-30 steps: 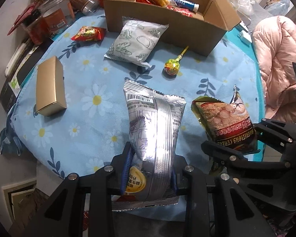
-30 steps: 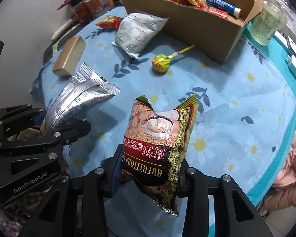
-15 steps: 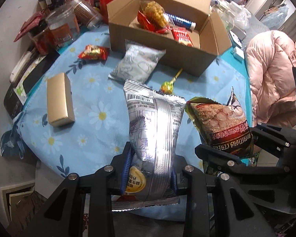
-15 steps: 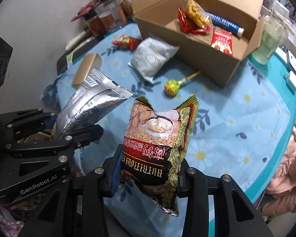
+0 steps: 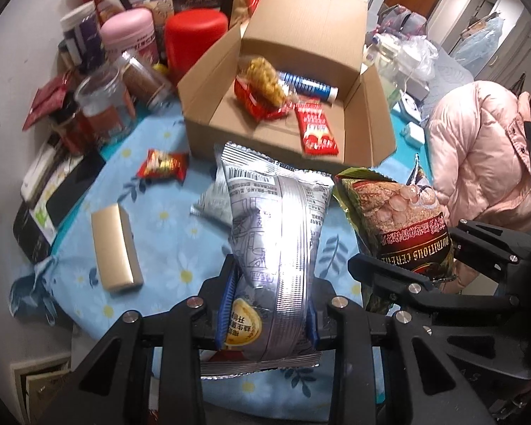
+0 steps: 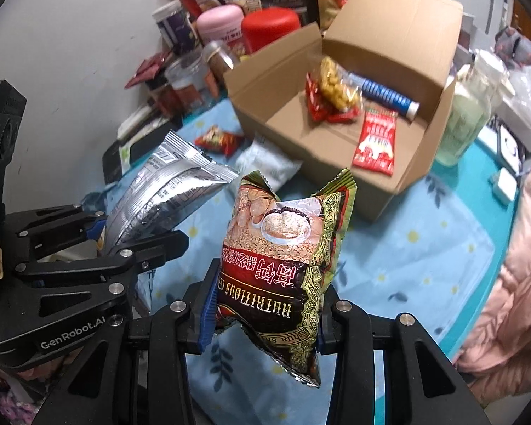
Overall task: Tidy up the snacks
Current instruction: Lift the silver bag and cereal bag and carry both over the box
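Both grippers were loaded. The left gripper (image 5: 267, 313) pinched a silver foil snack bag (image 5: 276, 237) by its lower end, the bag standing nearly upright between the blue pads. Off at three o'clock in that view, the right gripper (image 6: 265, 313) clamped a cereal bag (image 6: 286, 248) printed "NUTRITIOUS CEREAL", upside down to the camera, its crimped top edge flaring free. The two bags rode side by side above the near edge of the round table, apart, with a narrow gap between them.

Straight ahead at twelve o'clock sat the open cardboard box (image 5: 230, 131), front flap folded down toward the grippers, back lid standing up. Inside I counted four items: a yellow puffed-snack bag (image 5: 265, 78), a red wrapper beneath it, a blue-and-white tube (image 5: 308, 85) along the back wall, and a flat red packet (image 5: 317, 131) at the right. The box's left half of floor showed bare cardboard.

On the blue daisy tablecloth (image 5: 170, 244), three loose things: a gold box (image 5: 115, 251) at nine o'clock, a small red packet (image 5: 163, 164) at eleven, and a pale pillow bag (image 5: 212, 205) half hidden behind the silver bag. The cloth's right side, seen from the right wrist, lay open up to the teal table rim (image 6: 485, 269). Jars and canisters crowded the far-left edge against the wall; a pink jacket (image 5: 478, 152) filled three o'clock.
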The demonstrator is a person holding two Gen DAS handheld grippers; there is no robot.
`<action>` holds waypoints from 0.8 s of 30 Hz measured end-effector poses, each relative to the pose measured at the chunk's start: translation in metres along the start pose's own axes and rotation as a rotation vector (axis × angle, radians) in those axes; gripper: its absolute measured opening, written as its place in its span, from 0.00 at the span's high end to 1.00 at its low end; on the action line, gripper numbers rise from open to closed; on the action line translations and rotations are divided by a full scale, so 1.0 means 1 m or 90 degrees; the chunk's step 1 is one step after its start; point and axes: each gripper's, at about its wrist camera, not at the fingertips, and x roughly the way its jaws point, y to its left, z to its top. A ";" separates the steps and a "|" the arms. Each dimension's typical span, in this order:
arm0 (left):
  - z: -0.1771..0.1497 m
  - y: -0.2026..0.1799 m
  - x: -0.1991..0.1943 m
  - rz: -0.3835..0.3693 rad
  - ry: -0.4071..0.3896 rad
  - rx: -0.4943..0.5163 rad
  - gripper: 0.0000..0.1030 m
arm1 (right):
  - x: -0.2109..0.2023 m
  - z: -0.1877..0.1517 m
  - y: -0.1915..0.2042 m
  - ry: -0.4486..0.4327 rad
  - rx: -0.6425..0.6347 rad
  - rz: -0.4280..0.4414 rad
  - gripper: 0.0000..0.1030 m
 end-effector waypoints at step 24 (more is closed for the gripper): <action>0.138 -0.008 0.038 -0.008 -0.060 0.077 0.69 | 0.008 0.108 -0.072 -0.082 0.064 -0.028 0.61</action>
